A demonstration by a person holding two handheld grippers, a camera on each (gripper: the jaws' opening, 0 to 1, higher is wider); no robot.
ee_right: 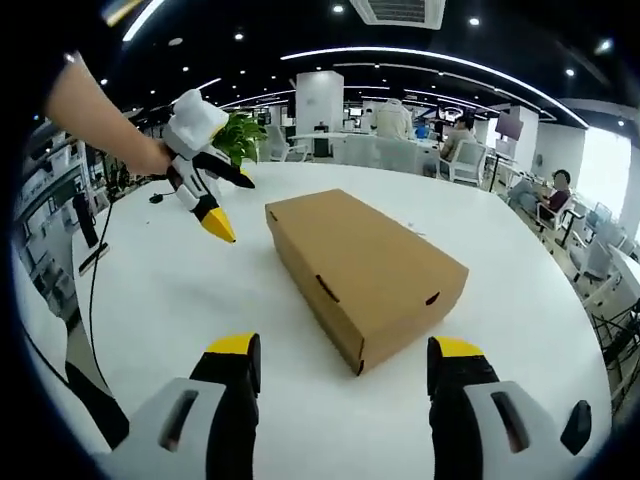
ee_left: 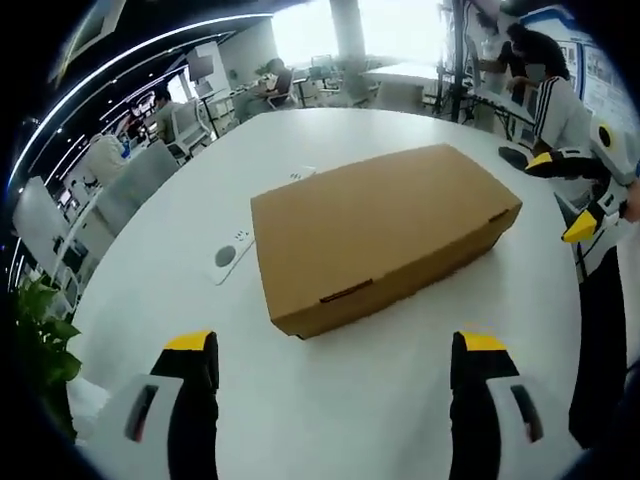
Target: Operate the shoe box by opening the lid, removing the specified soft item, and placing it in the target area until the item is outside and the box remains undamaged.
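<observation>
Both grippers [ee_left: 336, 372] [ee_right: 346, 372] wide-jawed, hovering near closed shoe box [ee_left: 385, 232].

A round white table [ee_left: 400, 400] stood in an open office. A small white device with buttons [ee_left: 231, 251] lay on it. A green plant [ee_right: 238, 135] stood at the table's edge. People sat at desks [ee_left: 270, 82] behind, on white chairs [ee_right: 462, 160].

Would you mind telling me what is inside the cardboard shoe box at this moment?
The cardboard shoe box has its lid shut, tabs tucked in, so its contents are hidden. It sits on the white table, with nothing on top.
</observation>
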